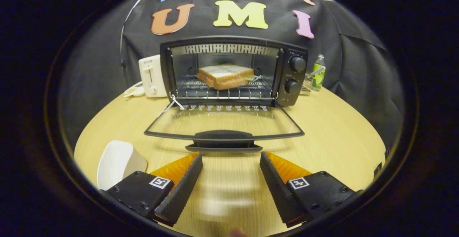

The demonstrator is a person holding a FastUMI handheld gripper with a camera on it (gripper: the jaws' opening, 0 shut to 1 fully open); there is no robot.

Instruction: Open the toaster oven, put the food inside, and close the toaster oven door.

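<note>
A black toaster oven (292, 75) stands on the wooden table beyond my fingers. Its glass door (224, 122) hangs fully down, flat toward me, with the dark handle (223, 138) at its near edge. A sandwich of sliced bread (225, 75) lies on the wire rack (222, 91) inside the oven. My gripper (231, 158) is open just short of the door handle, with nothing between its fingers. The handle sits just ahead of the gap between the fingertips.
A white toaster (152, 75) stands left of the oven, with a small white item (134, 90) beside it. A green bottle (318, 72) stands to the oven's right. A white dish (116, 163) rests on the table (340, 140) by my left finger.
</note>
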